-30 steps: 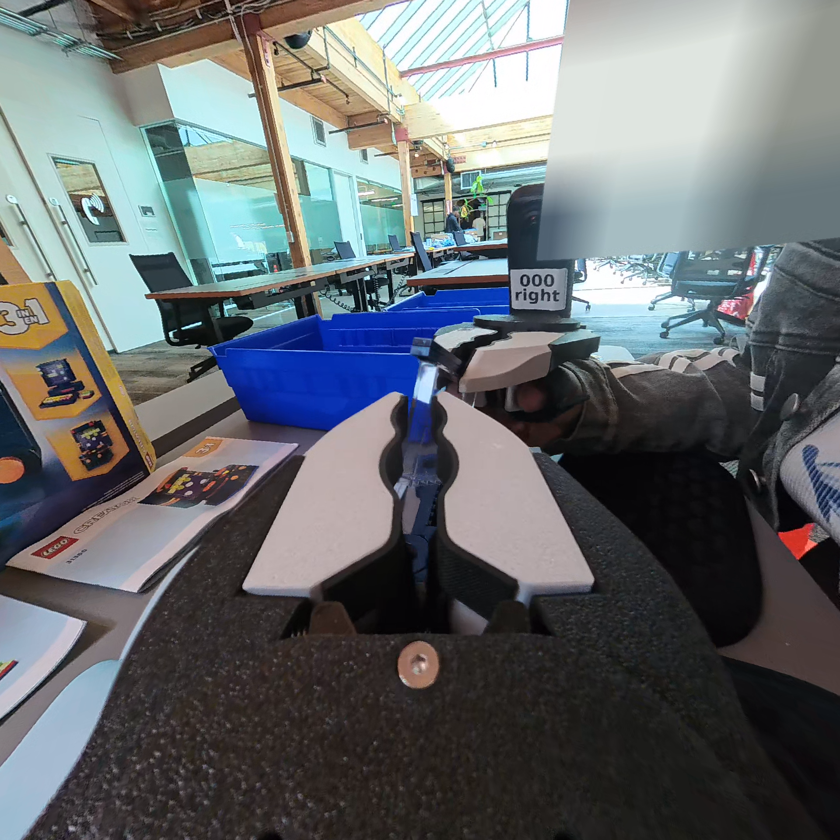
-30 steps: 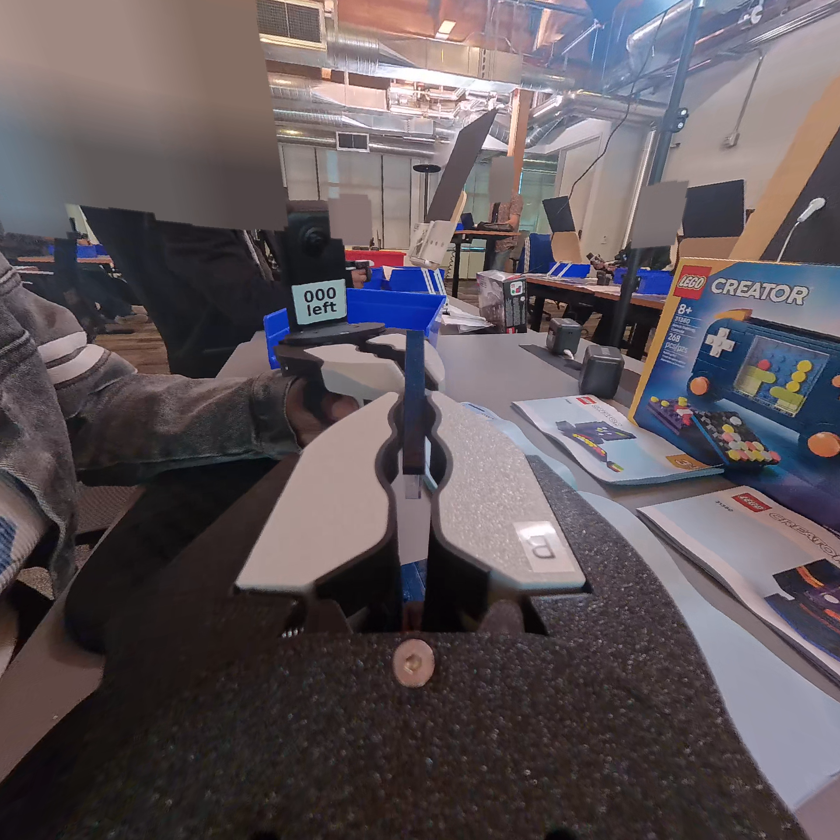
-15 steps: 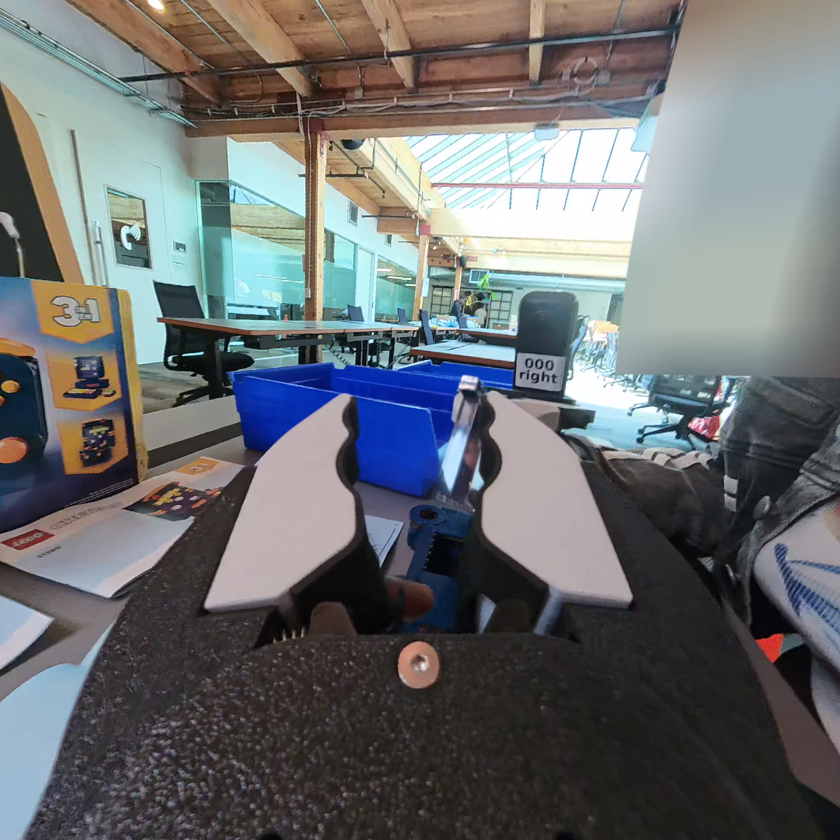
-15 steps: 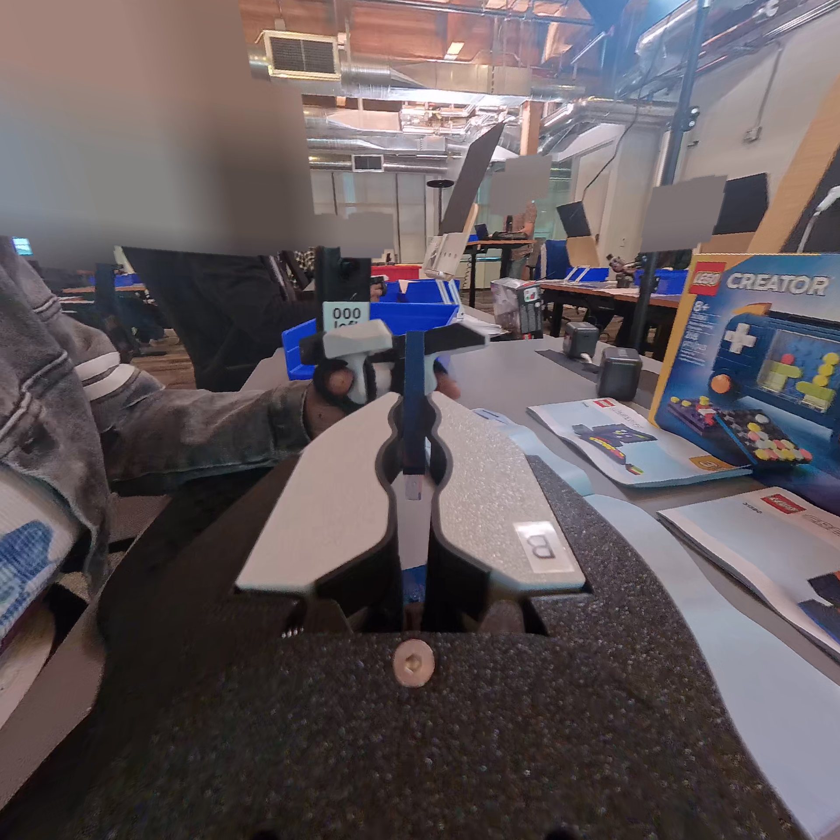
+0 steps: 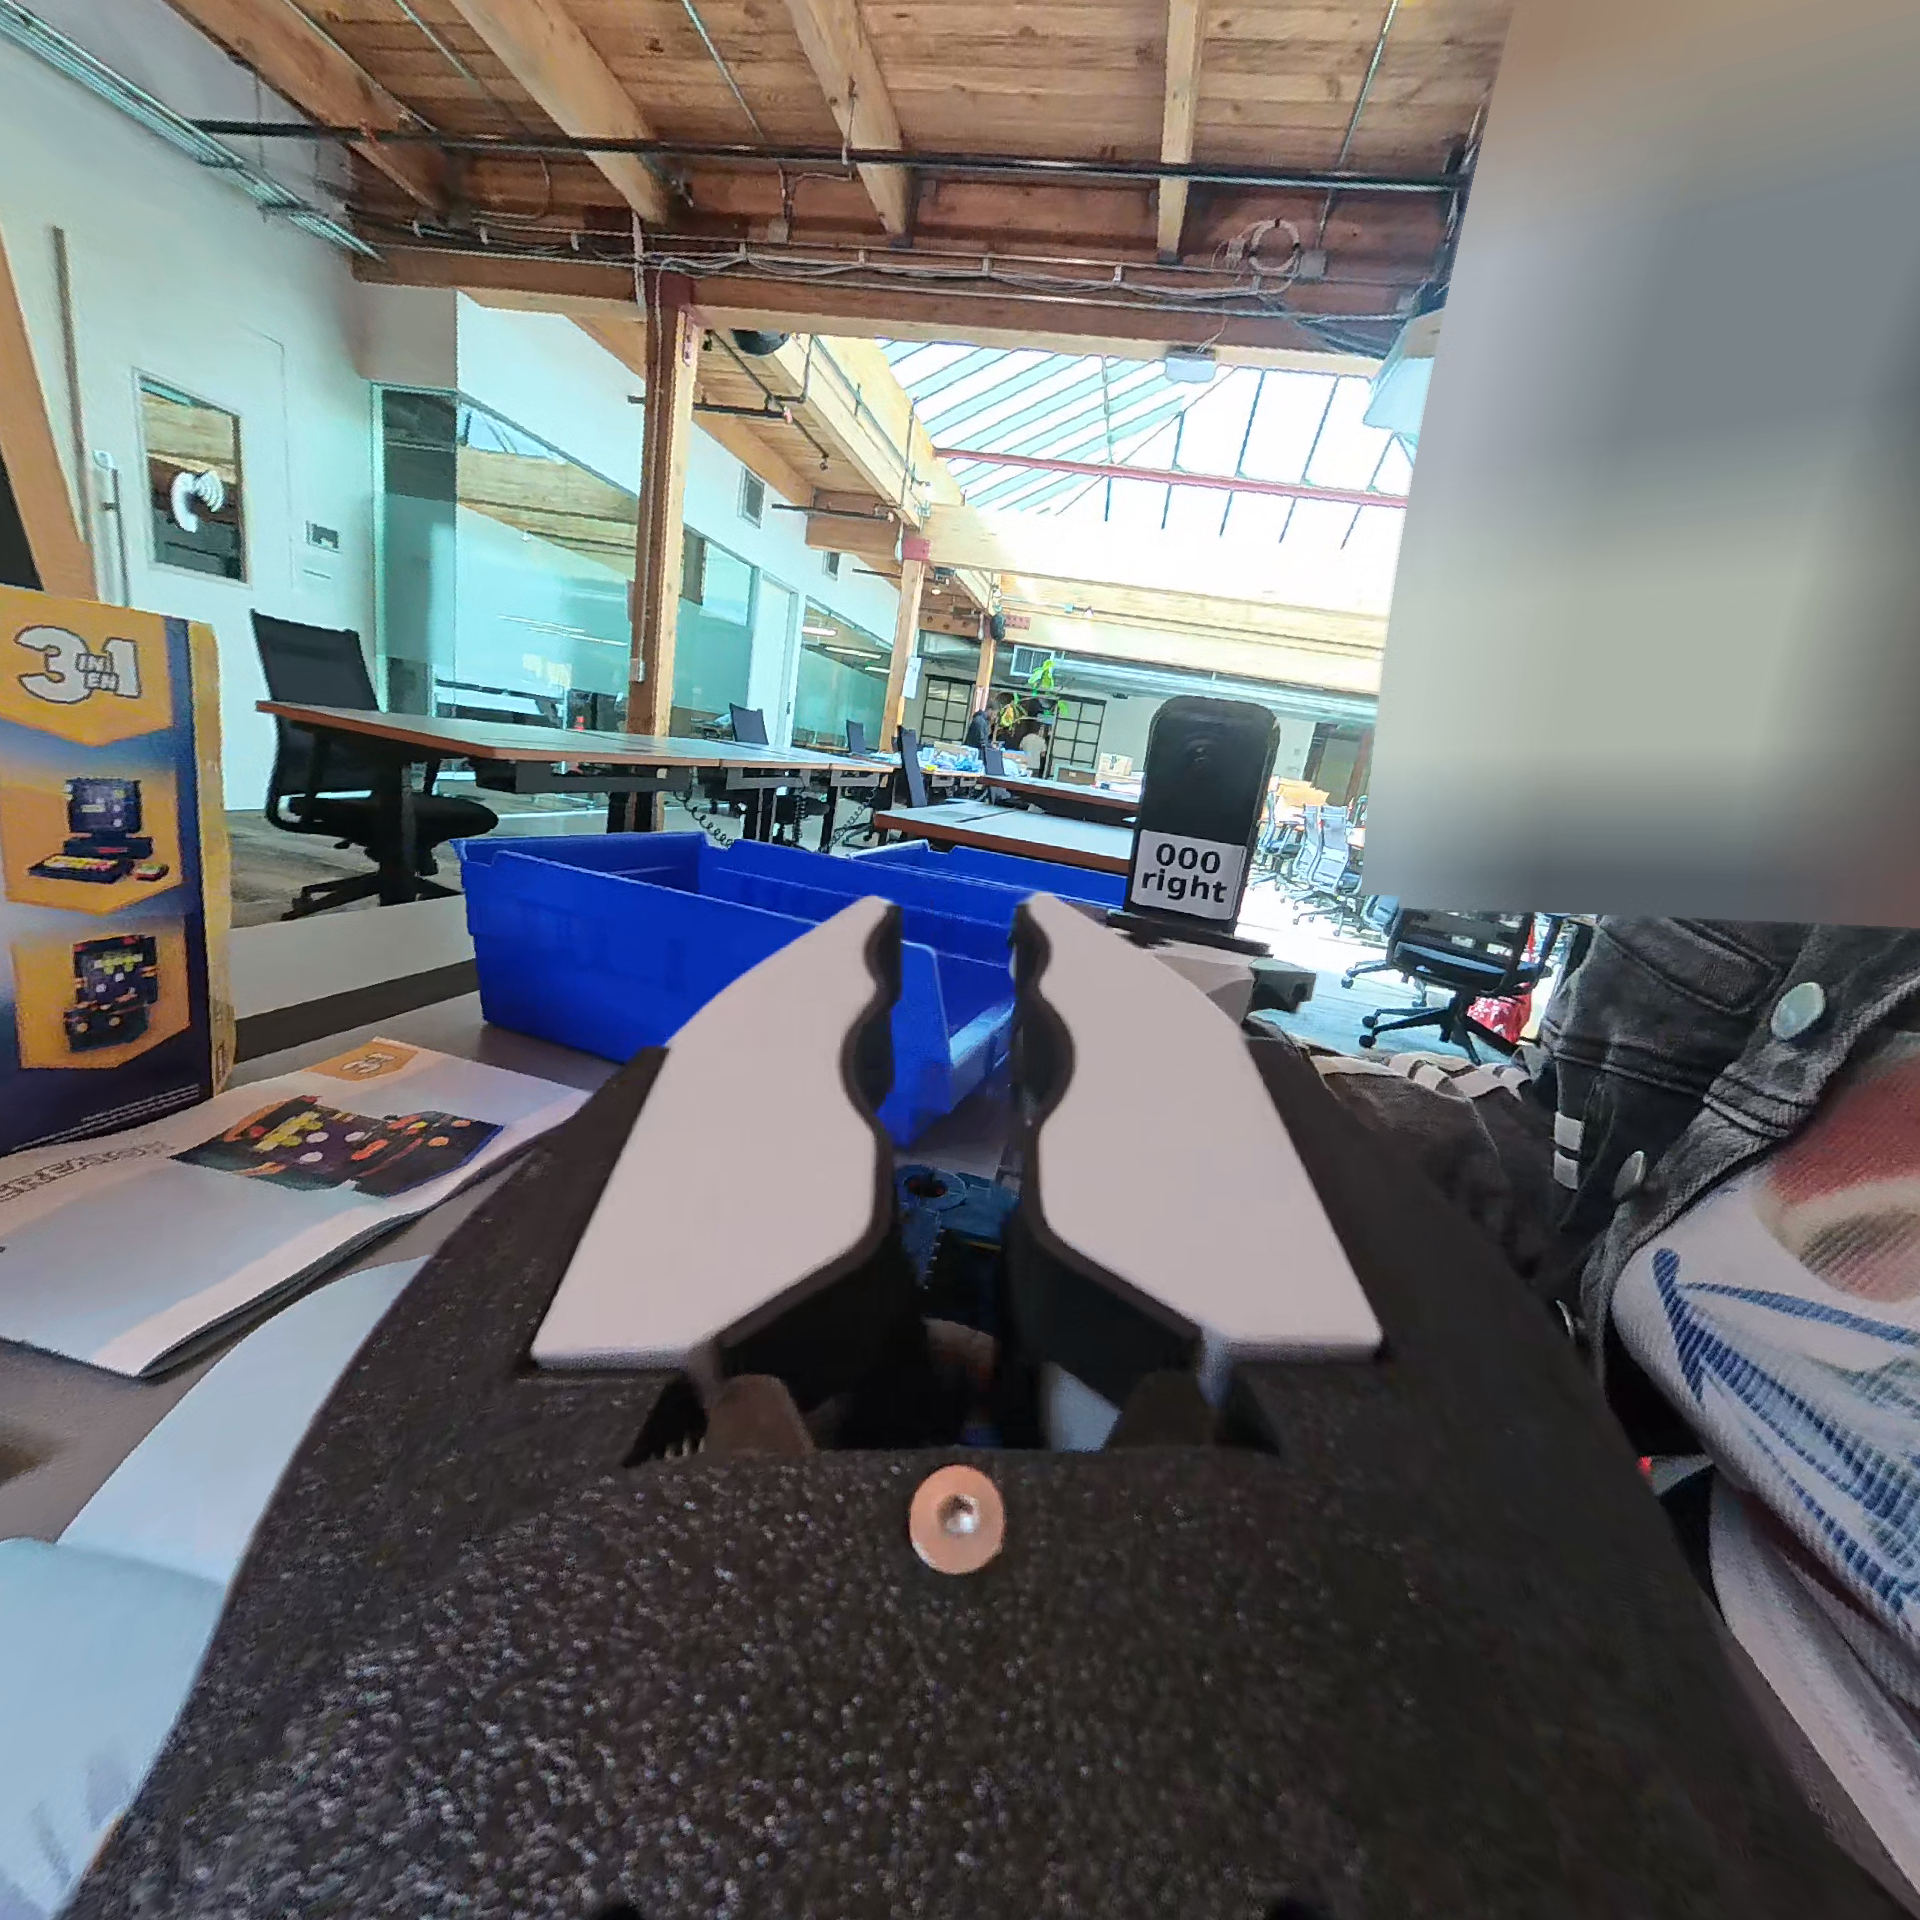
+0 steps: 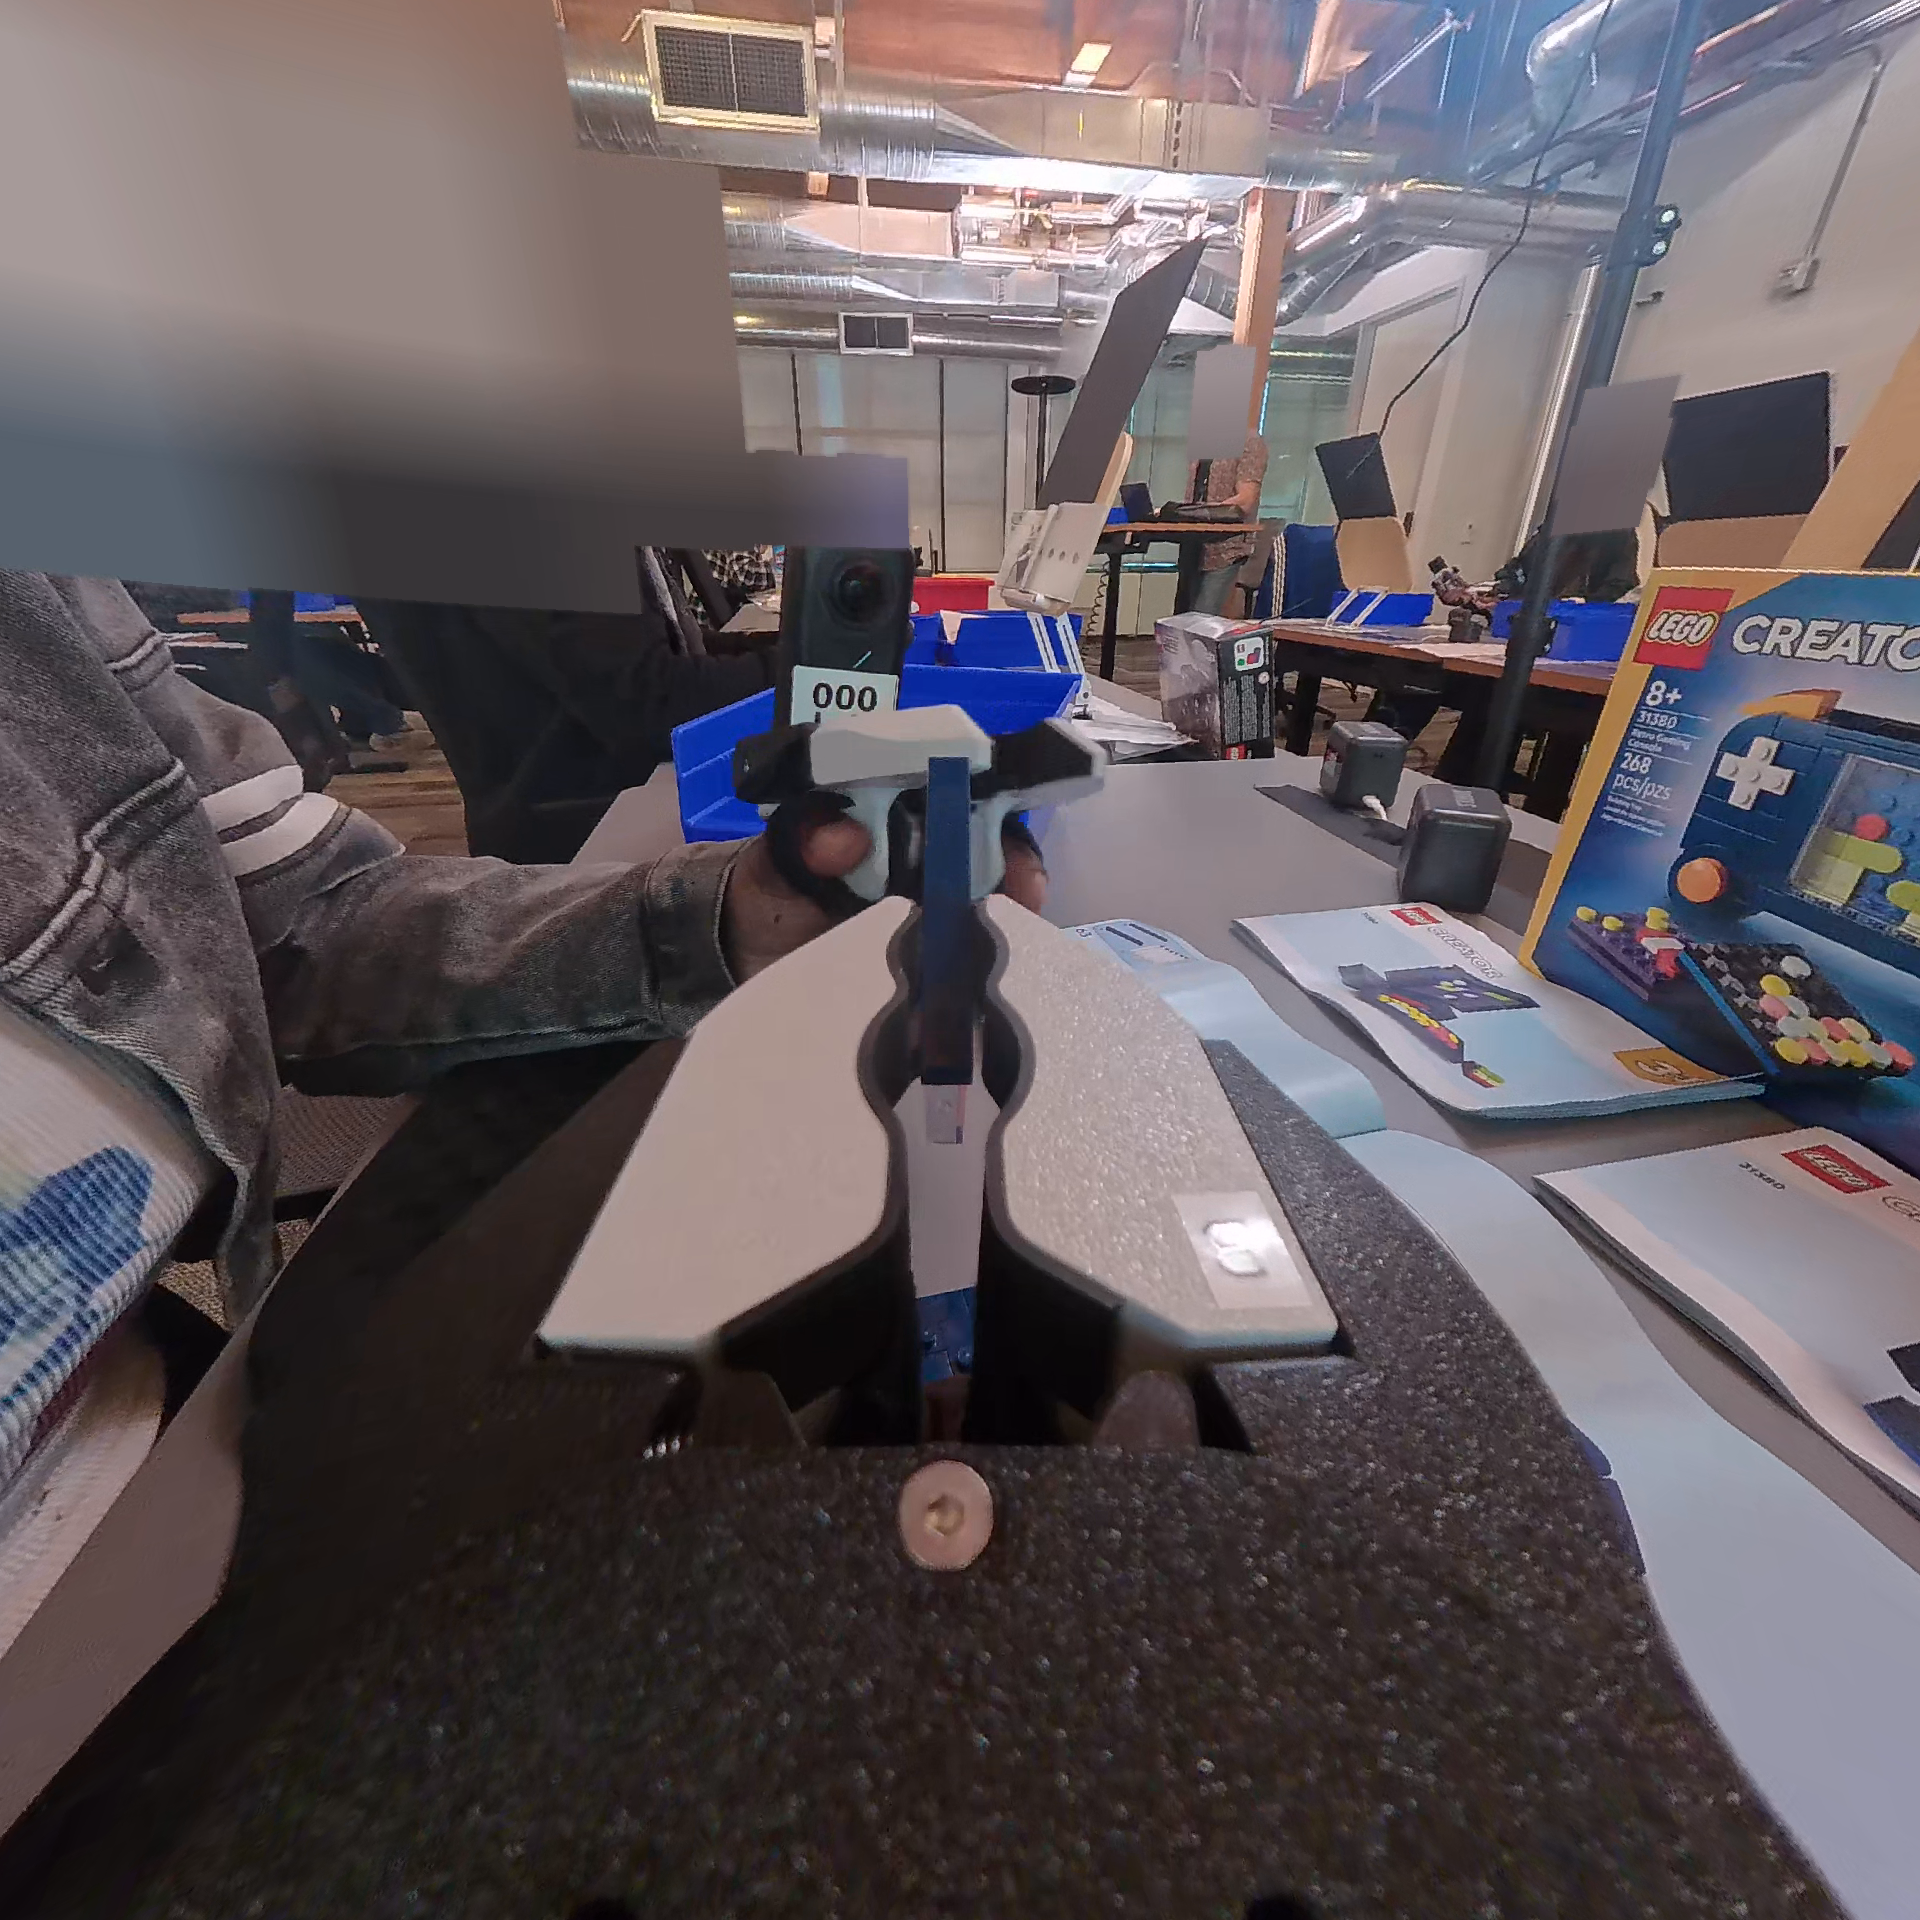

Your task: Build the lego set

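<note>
Clearly we are early in the build. Our right gripper has its jaws closed on a thin dark-blue lego plate, held on edge and upright, with a small pale piece at its lower end between the fingers. Our left gripper stands a little open and nothing is pinched at its tips; deep in its gap at 6 o'clock we glimpse a blue lego part, though we cannot tell whether it lies below on the table or belongs to what the right gripper carries.

In the right wrist view the left gripper faces ours at 12 o'clock, just beyond the plate's top edge. At 3 o'clock stands the set's box, with instruction booklets lying in front of it on the grey table. A blue bin sits at 11 o'clock in the left wrist view.

As we judge it, only a small sub-assembly exists. No larger model shows anywhere on the table, so nearly all the building remains.
</note>
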`<state>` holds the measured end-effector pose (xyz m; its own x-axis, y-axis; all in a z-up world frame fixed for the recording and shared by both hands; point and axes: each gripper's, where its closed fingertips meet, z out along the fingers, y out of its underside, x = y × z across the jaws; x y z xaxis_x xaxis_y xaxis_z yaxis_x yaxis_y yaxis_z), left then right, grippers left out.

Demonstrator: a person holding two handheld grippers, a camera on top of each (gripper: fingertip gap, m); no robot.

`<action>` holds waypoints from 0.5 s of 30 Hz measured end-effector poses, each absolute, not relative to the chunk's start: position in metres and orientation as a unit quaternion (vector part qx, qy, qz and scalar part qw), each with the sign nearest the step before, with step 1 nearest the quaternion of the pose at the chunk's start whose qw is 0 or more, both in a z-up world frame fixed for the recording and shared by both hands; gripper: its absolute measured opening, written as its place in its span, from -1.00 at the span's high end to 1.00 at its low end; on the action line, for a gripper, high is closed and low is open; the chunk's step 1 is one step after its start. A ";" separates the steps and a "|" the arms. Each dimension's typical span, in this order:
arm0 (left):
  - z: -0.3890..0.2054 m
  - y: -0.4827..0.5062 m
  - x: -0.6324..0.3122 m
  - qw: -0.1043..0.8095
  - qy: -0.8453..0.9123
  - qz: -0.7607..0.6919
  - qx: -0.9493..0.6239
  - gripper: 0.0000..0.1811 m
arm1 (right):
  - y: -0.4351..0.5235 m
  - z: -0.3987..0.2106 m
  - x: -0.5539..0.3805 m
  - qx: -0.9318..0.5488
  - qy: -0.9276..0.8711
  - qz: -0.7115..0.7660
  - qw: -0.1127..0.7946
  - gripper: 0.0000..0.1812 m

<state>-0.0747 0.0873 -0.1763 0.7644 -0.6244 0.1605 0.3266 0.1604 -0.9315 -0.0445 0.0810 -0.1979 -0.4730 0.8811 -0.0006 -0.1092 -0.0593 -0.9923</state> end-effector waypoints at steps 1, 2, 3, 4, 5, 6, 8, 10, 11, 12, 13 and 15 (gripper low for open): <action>-0.179 0.089 -0.074 0.747 0.132 -0.313 -0.571 0.71 | 0.081 -0.198 -0.044 -0.340 -0.568 0.643 0.385 0.92; -0.181 0.089 -0.072 0.742 0.138 -0.314 -0.577 0.68 | 0.081 -0.198 -0.044 -0.339 -0.569 0.643 0.385 0.92; -0.183 0.089 -0.069 0.735 0.145 -0.317 -0.582 0.67 | 0.080 -0.198 -0.044 -0.339 -0.570 0.642 0.385 0.92; -0.185 0.089 -0.065 0.728 0.154 -0.320 -0.586 0.71 | 0.080 -0.198 -0.044 -0.338 -0.570 0.642 0.385 0.92; -0.187 0.089 -0.062 0.724 0.164 -0.321 -0.588 0.76 | 0.081 -0.198 -0.045 -0.339 -0.570 0.641 0.386 0.92; -0.186 0.087 -0.060 0.726 0.172 -0.321 -0.583 0.86 | 0.081 -0.198 -0.044 -0.338 -0.568 0.643 0.387 0.92; -0.186 0.086 -0.059 0.728 0.179 -0.312 -0.584 0.94 | 0.081 -0.198 -0.044 -0.338 -0.569 0.643 0.385 0.92; -0.187 0.085 -0.058 0.725 0.184 -0.313 -0.585 0.97 | 0.080 -0.198 -0.044 -0.338 -0.570 0.642 0.386 0.92; -0.187 0.085 -0.058 0.723 0.184 -0.318 -0.586 0.97 | 0.080 -0.198 -0.044 -0.338 -0.570 0.642 0.386 0.92; -0.187 0.086 -0.057 0.722 0.183 -0.320 -0.586 0.96 | 0.080 -0.198 -0.045 -0.338 -0.570 0.642 0.386 0.92; -0.187 0.086 -0.058 0.722 0.182 -0.318 -0.587 0.95 | 0.080 -0.198 -0.044 -0.338 -0.570 0.642 0.385 0.92; -0.187 0.087 -0.059 0.724 0.180 -0.313 -0.587 0.91 | 0.080 -0.198 -0.044 -0.338 -0.569 0.643 0.385 0.92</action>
